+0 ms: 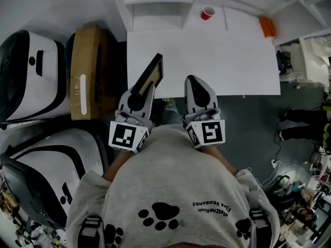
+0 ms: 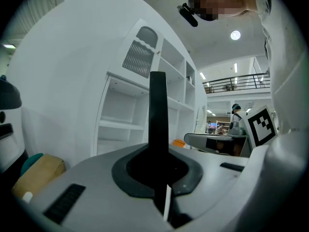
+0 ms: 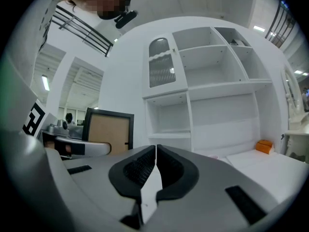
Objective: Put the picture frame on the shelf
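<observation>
The picture frame (image 1: 149, 75) is black-edged with a brown back, and my left gripper (image 1: 138, 100) is shut on its lower edge, holding it upright above the near edge of the white table (image 1: 232, 61). Seen edge-on in the left gripper view, the picture frame (image 2: 158, 115) rises as a thin black bar out of the shut jaws. In the right gripper view the picture frame (image 3: 109, 132) shows at the left with its brown back facing me. My right gripper (image 1: 198, 90) is shut with nothing in it, just right of the frame. The white shelf (image 3: 212, 100) stands ahead with open compartments.
A red cup (image 1: 207, 13) and an orange object (image 1: 268, 27) sit at the table's far side. A cardboard box (image 1: 89, 71) and white-and-black machines (image 1: 31, 76) stand on the left. A person's legs (image 1: 302, 123) and cables (image 1: 279, 169) are on the floor at the right.
</observation>
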Action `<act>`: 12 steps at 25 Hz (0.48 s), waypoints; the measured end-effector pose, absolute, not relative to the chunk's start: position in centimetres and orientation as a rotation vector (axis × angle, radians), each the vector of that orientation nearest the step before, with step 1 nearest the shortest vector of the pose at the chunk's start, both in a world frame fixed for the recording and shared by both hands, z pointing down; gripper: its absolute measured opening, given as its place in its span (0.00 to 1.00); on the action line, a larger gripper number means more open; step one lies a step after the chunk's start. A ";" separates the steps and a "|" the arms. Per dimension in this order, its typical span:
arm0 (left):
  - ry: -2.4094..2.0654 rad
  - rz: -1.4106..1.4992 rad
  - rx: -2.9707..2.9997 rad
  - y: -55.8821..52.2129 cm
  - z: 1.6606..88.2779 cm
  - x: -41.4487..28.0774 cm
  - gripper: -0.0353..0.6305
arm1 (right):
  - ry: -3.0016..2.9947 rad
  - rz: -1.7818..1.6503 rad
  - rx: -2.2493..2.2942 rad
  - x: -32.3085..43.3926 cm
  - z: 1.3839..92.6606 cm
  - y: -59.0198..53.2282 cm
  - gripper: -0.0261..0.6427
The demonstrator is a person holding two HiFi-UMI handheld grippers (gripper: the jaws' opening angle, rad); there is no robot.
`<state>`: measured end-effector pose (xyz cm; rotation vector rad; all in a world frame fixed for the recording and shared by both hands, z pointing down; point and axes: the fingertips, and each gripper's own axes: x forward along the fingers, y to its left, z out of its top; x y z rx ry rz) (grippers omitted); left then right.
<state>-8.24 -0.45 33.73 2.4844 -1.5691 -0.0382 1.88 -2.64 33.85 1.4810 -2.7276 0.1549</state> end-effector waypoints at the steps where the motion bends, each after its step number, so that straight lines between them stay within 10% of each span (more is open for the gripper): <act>1: -1.579 -0.049 2.481 -0.9 33.6 -8.3 0.09 | -2.733 0.148 1.468 1.8 33.8 -3.1 0.09; 12: -1.633 -0.016 2.450 -6.8 34.2 -5.5 0.09 | -2.834 0.153 1.287 2.5 34.3 -9.4 0.09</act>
